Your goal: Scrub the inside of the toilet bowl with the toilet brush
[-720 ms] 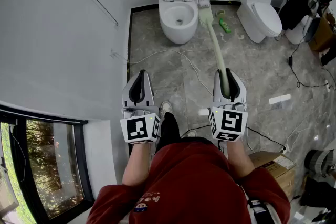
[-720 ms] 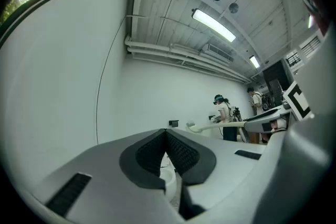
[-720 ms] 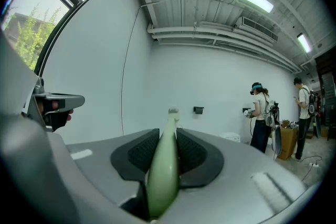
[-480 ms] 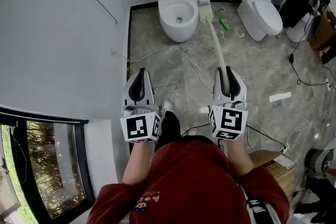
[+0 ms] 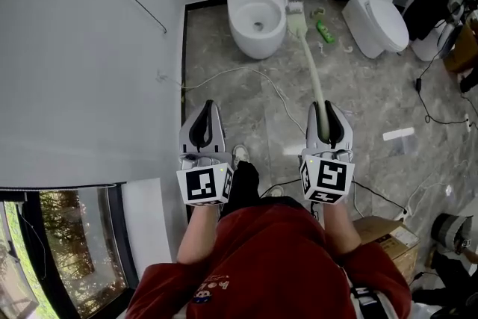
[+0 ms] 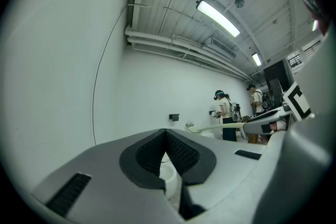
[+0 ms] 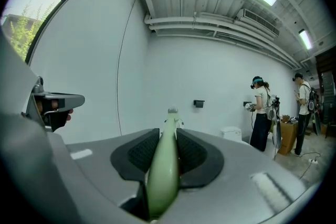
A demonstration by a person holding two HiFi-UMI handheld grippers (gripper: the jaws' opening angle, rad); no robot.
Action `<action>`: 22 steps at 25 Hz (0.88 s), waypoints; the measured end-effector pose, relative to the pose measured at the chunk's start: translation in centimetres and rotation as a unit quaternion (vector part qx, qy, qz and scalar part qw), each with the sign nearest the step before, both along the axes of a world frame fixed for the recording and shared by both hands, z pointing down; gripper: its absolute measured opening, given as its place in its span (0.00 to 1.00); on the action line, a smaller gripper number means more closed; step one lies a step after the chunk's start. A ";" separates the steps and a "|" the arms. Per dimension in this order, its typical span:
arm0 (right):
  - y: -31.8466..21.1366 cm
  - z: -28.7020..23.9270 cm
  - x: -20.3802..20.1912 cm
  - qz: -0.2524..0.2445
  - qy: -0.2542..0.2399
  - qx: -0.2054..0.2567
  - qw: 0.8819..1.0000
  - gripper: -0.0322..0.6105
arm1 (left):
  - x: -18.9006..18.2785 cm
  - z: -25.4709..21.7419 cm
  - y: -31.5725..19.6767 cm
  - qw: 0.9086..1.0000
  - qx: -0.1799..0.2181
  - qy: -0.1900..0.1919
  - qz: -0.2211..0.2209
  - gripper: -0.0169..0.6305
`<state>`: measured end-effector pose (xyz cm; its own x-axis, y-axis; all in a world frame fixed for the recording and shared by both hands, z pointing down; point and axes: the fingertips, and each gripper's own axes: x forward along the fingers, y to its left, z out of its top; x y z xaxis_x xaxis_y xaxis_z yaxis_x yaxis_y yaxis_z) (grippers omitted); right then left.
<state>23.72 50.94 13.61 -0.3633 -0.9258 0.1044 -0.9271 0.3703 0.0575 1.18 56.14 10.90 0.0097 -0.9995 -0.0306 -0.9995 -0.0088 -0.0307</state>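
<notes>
A white toilet [image 5: 256, 32] with its lid up stands against the far wall, its bowl [image 5: 258, 17] open to view. My right gripper [image 5: 326, 125] is shut on the pale green handle of the toilet brush [image 5: 312, 71]. The brush head [image 5: 296, 17] hangs over the floor just right of the toilet, outside the bowl. In the right gripper view the handle [image 7: 164, 170] runs out between the pads of my right gripper [image 7: 168, 136]. My left gripper [image 5: 203, 127] is held level beside it, shut, with nothing in it. In the left gripper view its pads [image 6: 178, 152] meet at the tips.
A second toilet [image 5: 377, 11] with its lid down stands to the right. A green bottle [image 5: 323, 32] lies between the two. Cables [image 5: 246, 75] cross the marble floor. A cardboard box [image 5: 390, 239] is at my right, a window [image 5: 67, 250] at lower left. People [image 7: 260, 118] stand beyond.
Both grippers sit a little lower and nearer me in the head view. The brush stays gripped, its head still beside the toilet's right side.
</notes>
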 end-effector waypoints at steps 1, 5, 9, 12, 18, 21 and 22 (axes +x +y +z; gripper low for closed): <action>-0.8 0.3 -0.5 0.001 0.001 -0.004 1.000 0.23 | -0.5 0.3 -0.9 1.000 -0.003 -0.001 0.000 0.04; -4.1 1.7 -2.6 0.003 0.006 -0.023 1.000 0.23 | -2.7 1.8 -4.5 1.000 -0.015 0.000 -0.001 0.04; -7.5 2.9 -4.7 0.003 0.016 -0.045 0.999 0.23 | -4.8 3.1 -8.2 1.000 -0.029 0.007 0.000 0.04; -10.3 3.4 -7.1 0.005 0.023 -0.056 0.998 0.23 | -6.9 3.7 -11.5 0.999 -0.034 0.008 0.013 0.04; -15.0 2.5 -12.1 0.013 0.024 -0.057 0.998 0.23 | -11.4 2.3 -17.3 0.999 -0.021 0.003 0.030 0.04; -16.6 0.9 -13.0 0.021 0.021 -0.042 0.999 0.23 | -12.6 0.7 -19.1 0.999 -0.006 0.004 0.038 0.04; -17.0 0.6 -13.2 0.023 0.020 -0.038 0.999 0.23 | -12.8 0.3 -19.6 0.999 0.000 0.001 0.042 0.04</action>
<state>10.47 33.91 14.19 -0.3147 -0.9302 0.1889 -0.9409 0.3320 0.0674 -11.63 36.59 11.17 0.0925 -0.9953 -0.0304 -0.9954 -0.0917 -0.0280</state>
